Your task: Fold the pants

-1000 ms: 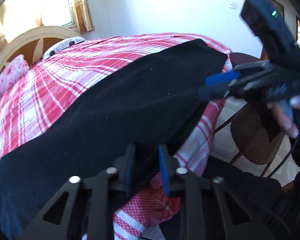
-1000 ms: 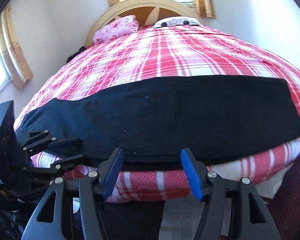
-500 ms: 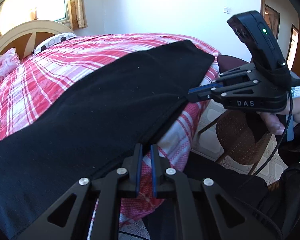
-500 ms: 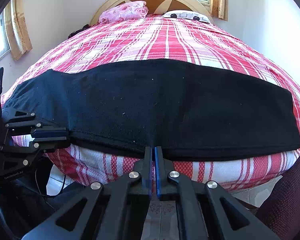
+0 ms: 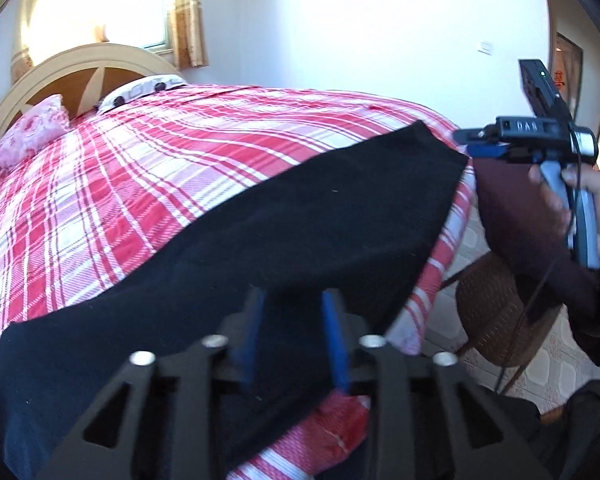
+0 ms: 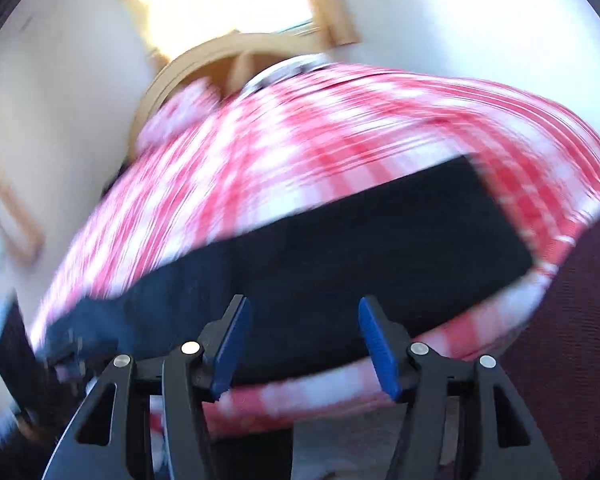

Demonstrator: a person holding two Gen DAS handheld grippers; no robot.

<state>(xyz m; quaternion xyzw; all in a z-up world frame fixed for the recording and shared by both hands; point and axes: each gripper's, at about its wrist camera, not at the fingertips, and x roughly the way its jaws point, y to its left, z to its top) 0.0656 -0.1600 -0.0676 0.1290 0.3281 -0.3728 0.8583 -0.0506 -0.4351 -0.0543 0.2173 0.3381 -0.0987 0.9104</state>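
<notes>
Left wrist view: pants [image 5: 260, 248] lie as a flat black strip across the bed [image 5: 160, 168]; both tongs open, holding nothing.
Soft, limp cloth, likely to sag: you want left gripper [image 5: 294, 340] and right gripper [image 6: 306, 348] pinching the near hem, well apart.

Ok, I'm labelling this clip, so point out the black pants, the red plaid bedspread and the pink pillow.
Black pants [image 5: 300, 232]: left wrist view, middle of the flat fabric.
Red plaid bedspread [image 5: 148, 168]: left wrist view, bare top surface.
Pink pillow [image 5: 28, 138]: left wrist view, centre, by the headboard.
</notes>
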